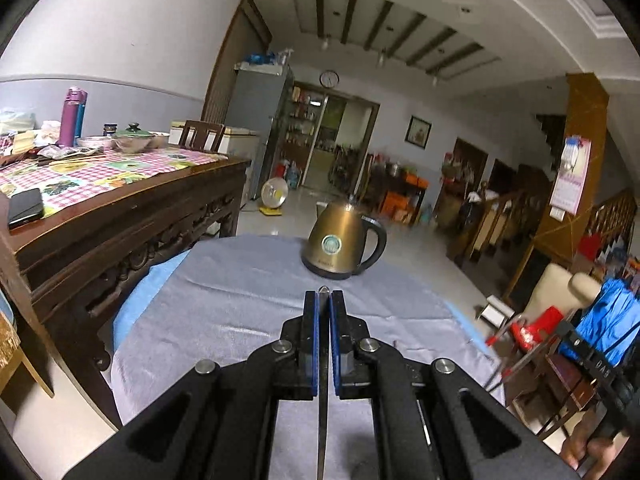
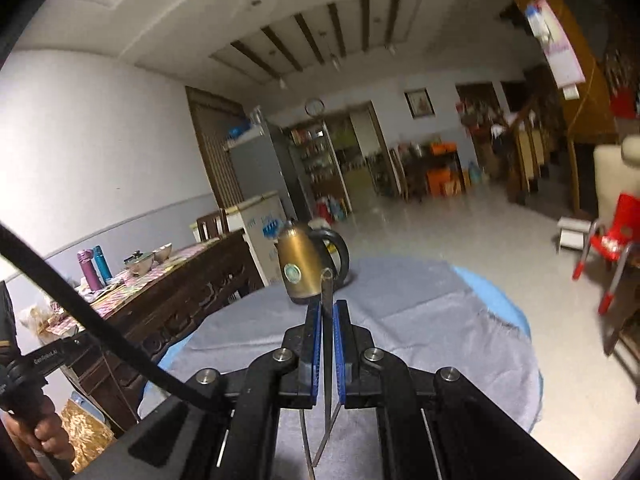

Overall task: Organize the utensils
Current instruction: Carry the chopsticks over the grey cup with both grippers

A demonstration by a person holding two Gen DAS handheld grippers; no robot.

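Left wrist: utensil (image 1: 323, 360) clamped between jaws; right likewise.

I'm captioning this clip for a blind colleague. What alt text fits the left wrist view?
The left gripper is shut on a thin metal utensil above a round table draped in a grey cloth. A bronze electric kettle stands at the table's far side, with a cluttered wooden dining table to the left.
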